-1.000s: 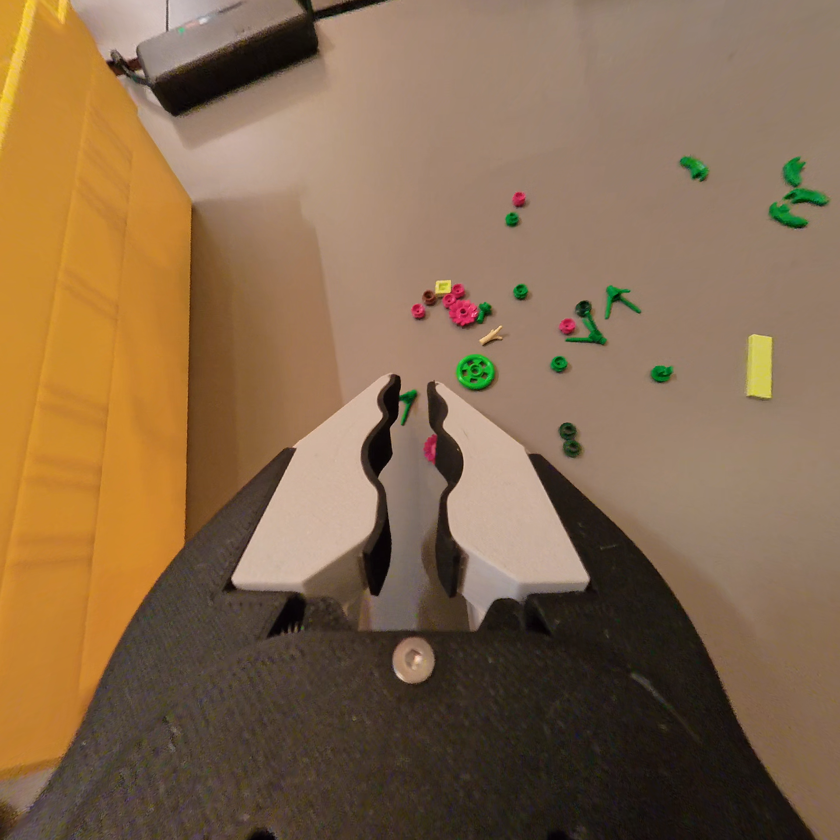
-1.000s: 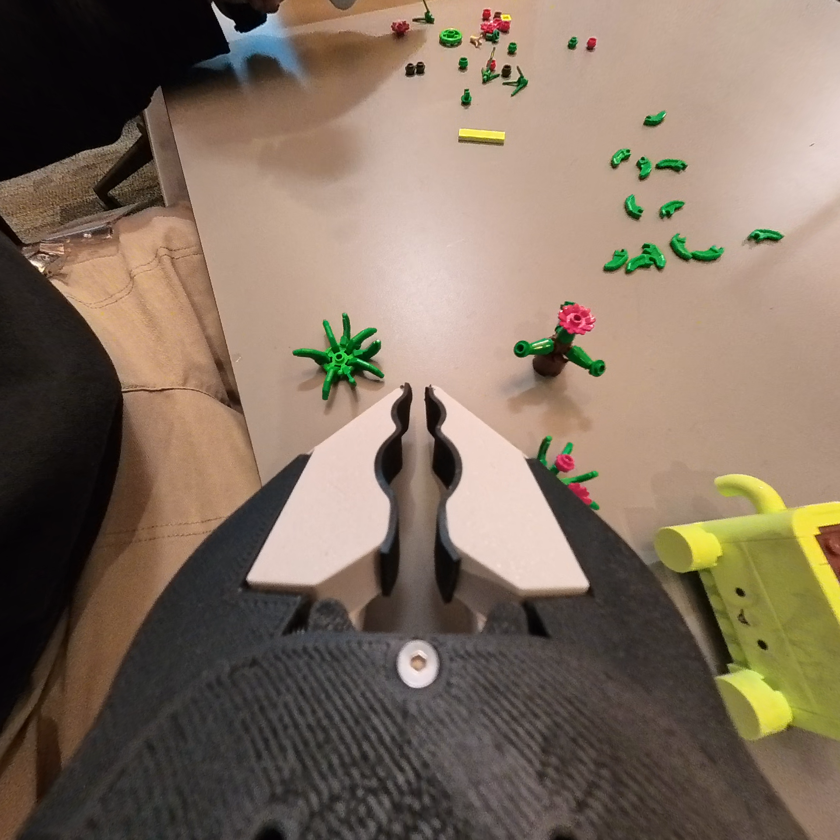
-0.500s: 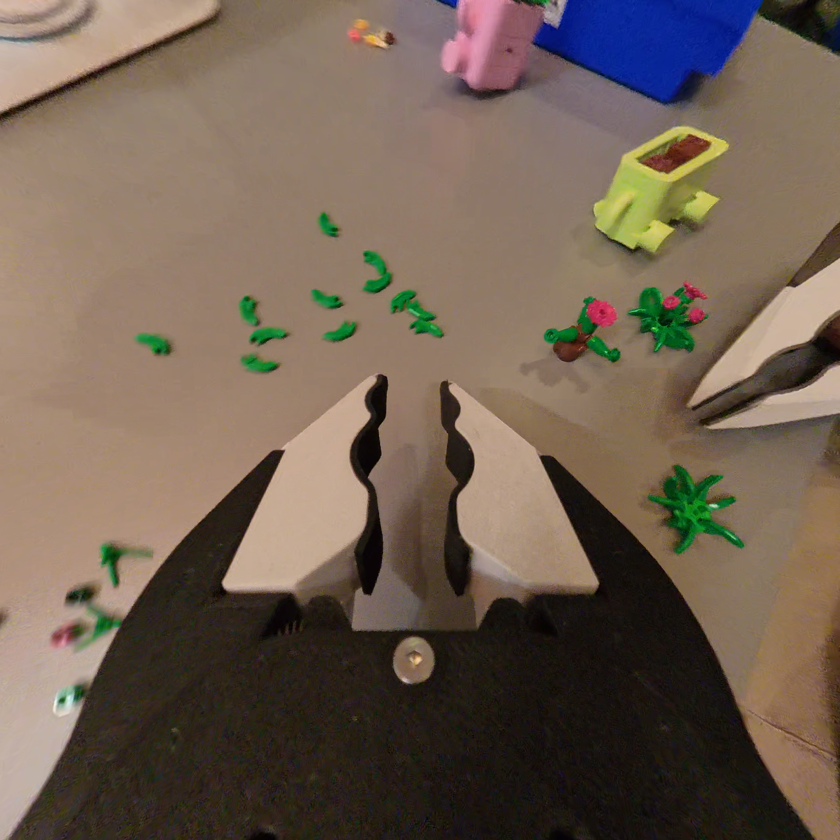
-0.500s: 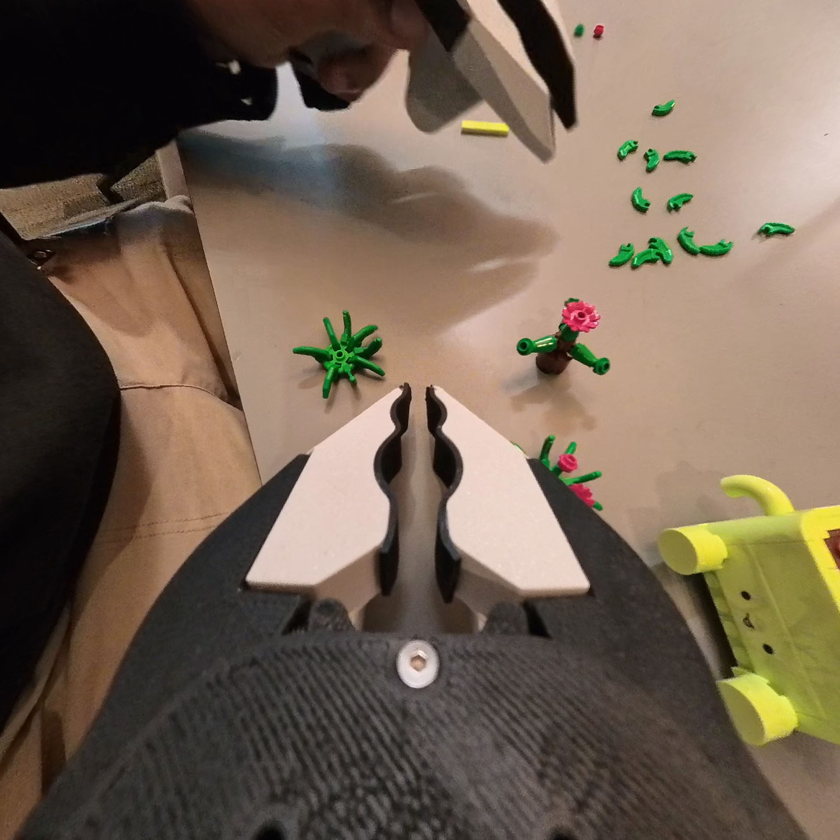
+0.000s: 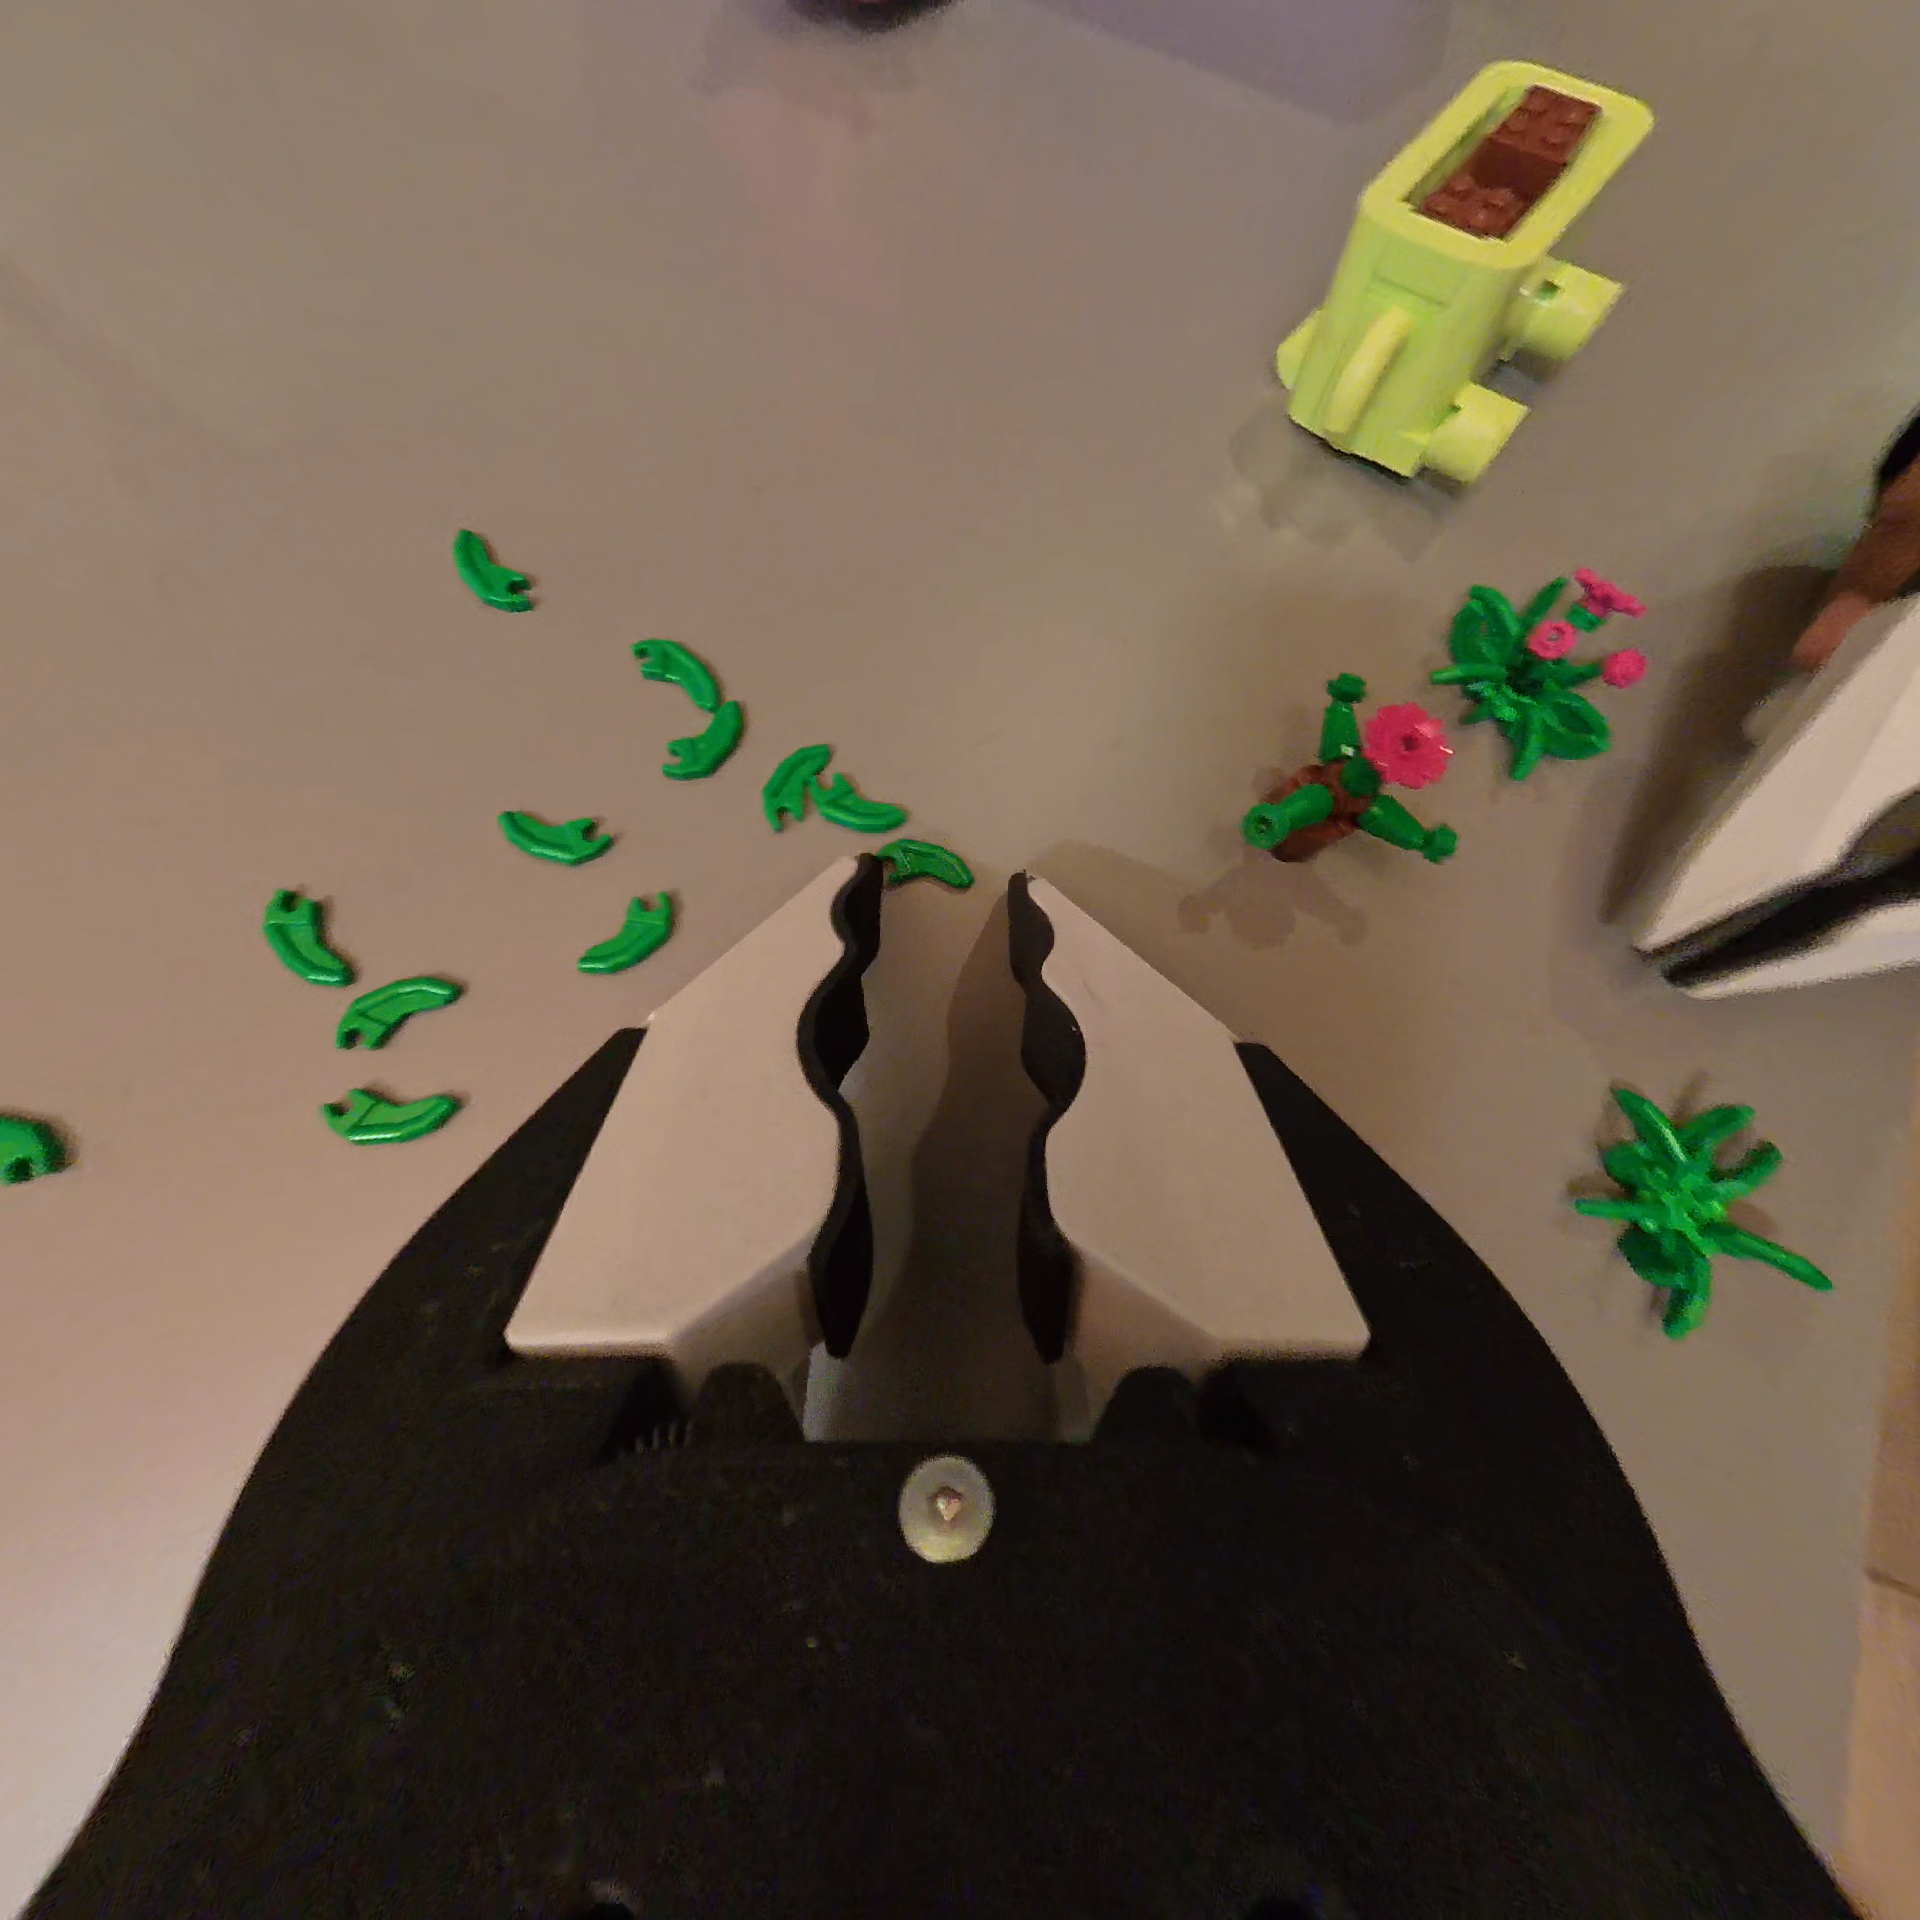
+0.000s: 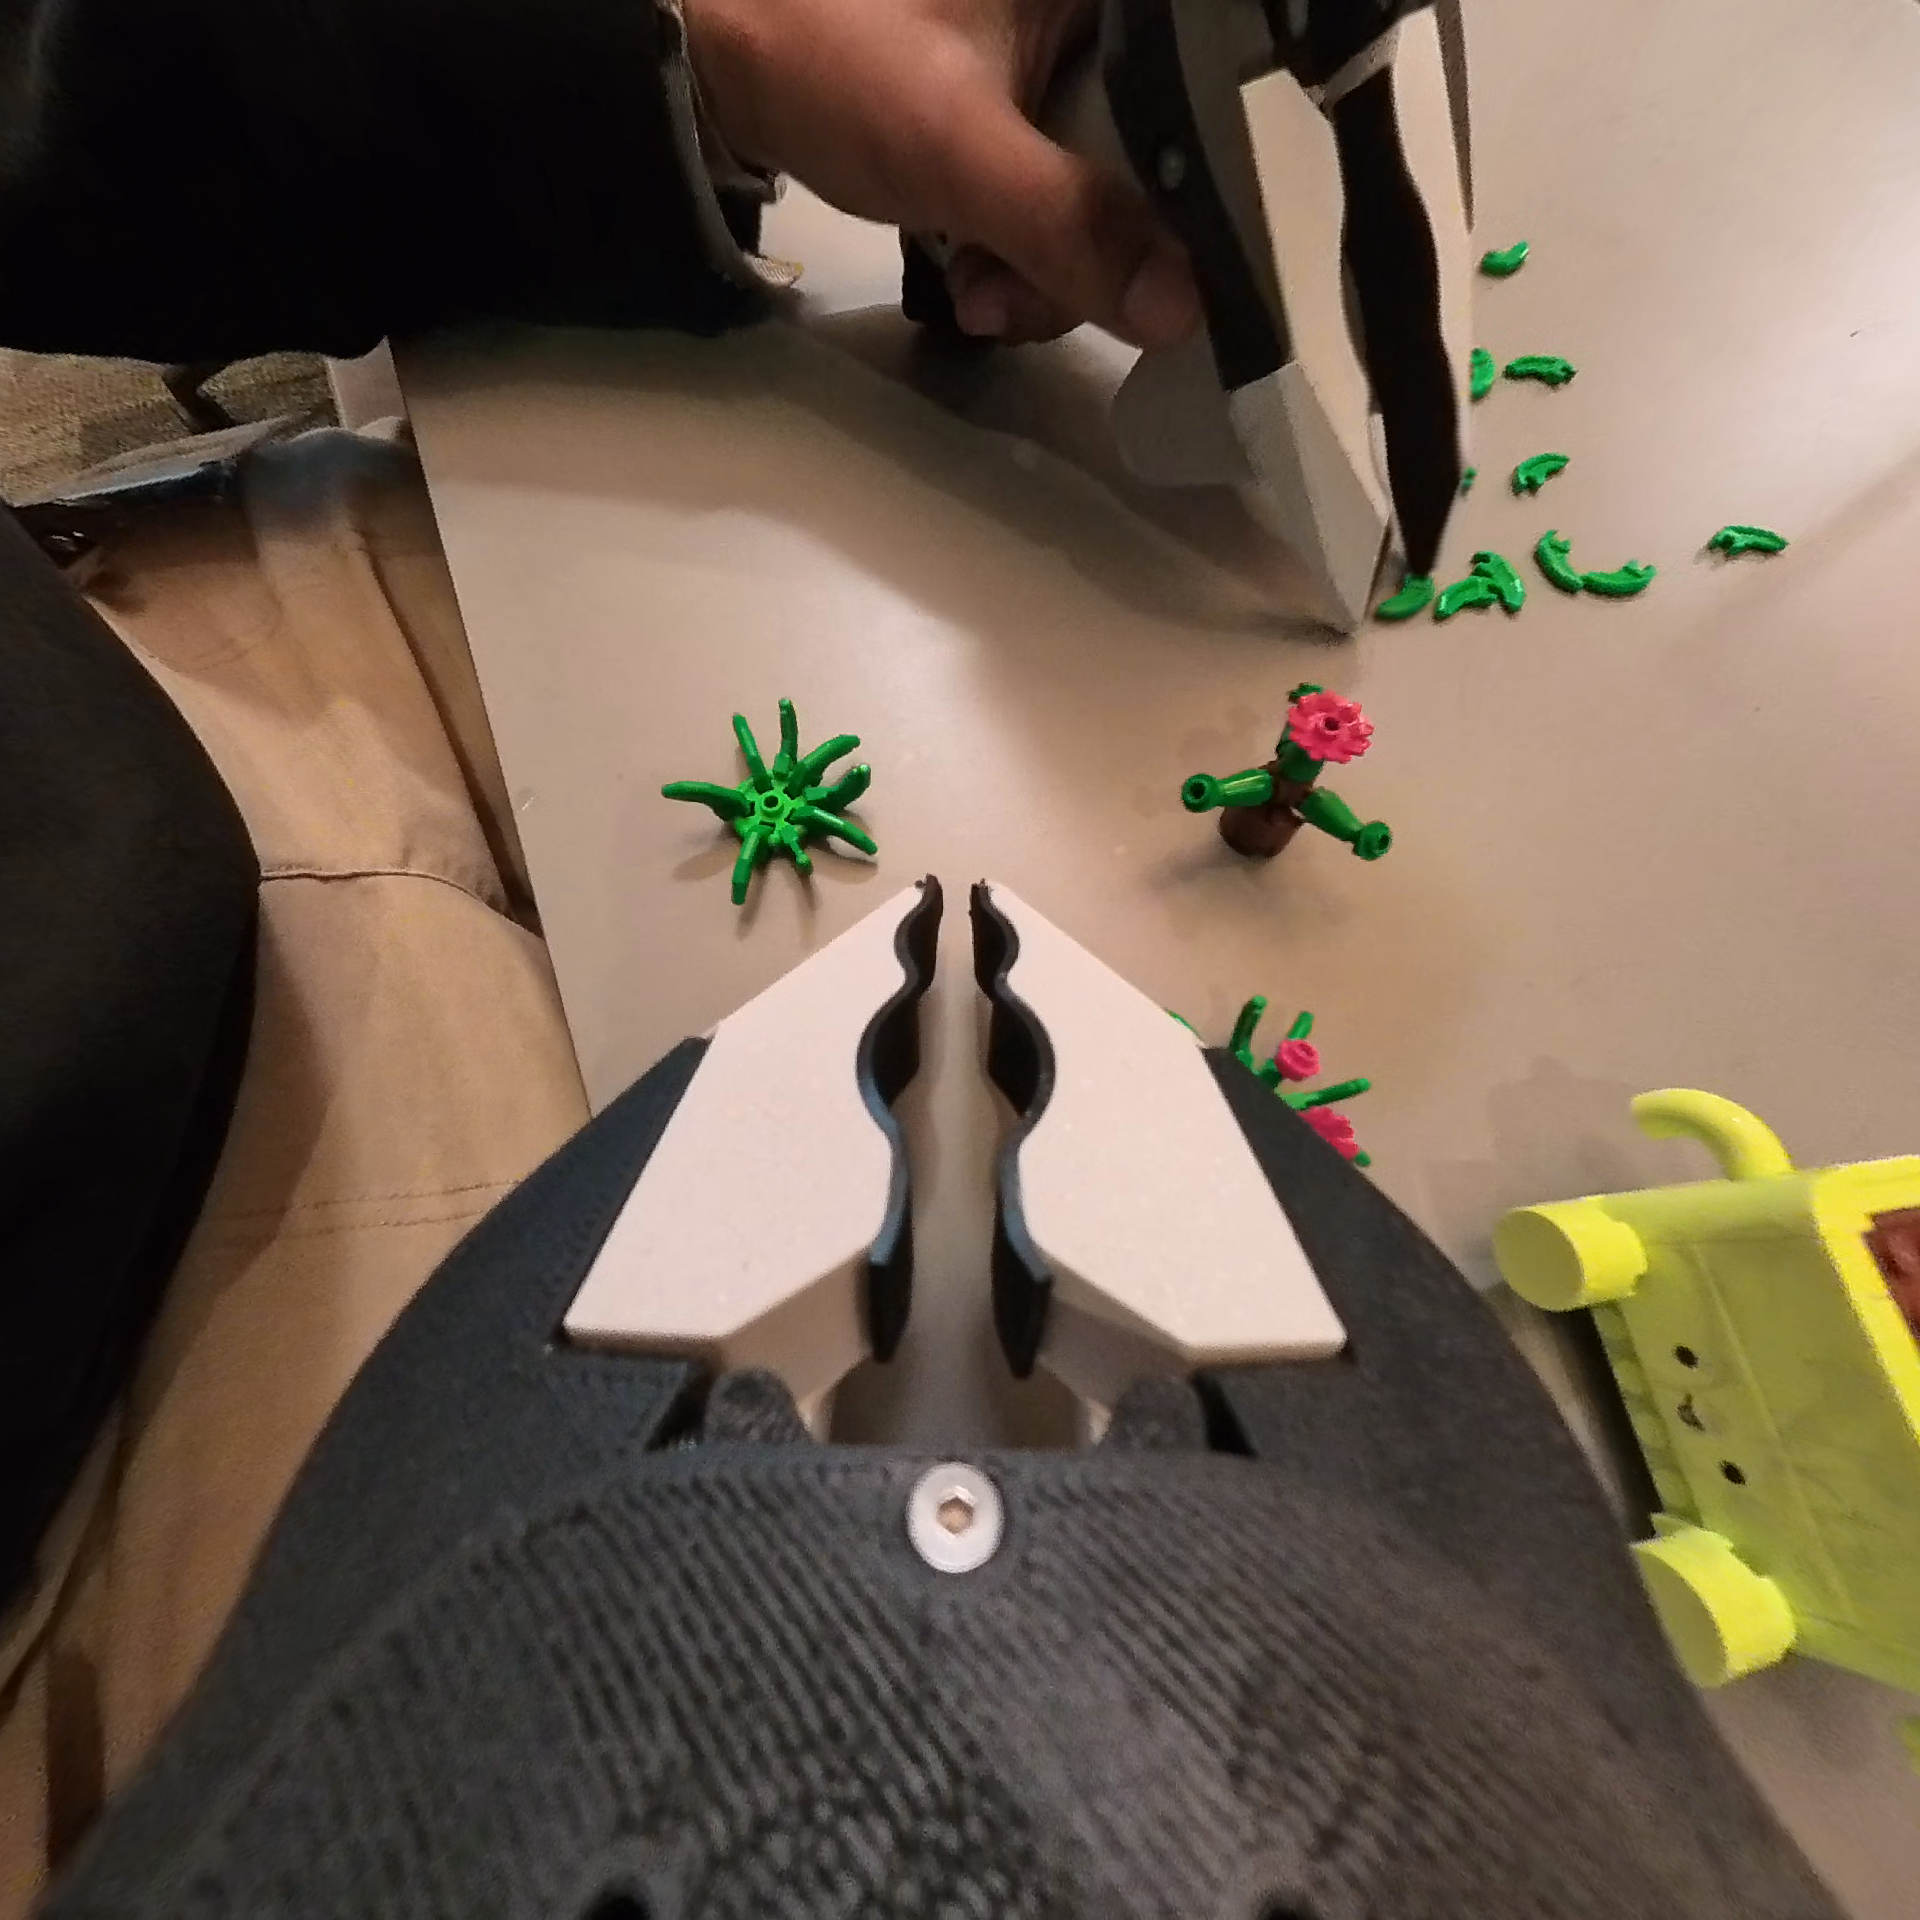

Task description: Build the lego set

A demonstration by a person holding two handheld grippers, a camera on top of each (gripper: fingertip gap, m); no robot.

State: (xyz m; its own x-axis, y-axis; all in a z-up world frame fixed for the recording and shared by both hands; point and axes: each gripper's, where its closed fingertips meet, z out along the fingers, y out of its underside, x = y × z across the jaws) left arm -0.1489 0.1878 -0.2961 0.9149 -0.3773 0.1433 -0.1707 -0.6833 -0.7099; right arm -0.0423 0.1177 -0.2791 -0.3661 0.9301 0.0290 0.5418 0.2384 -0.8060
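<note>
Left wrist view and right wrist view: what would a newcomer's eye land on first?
Probably the lime-green planter with brown bricks inside, far right on the grey table. Then the scattered green leaf pieces left of the open left claw, whose tips come down at the nearest leaf.

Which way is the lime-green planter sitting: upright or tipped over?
Upright. In the left wrist view the planter stands on its round feet on the table, brown bricks facing up.

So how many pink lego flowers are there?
4: one big pink flower on the brown stem piece, three small ones on the leafy green plant beside it. Others may hide.
</note>
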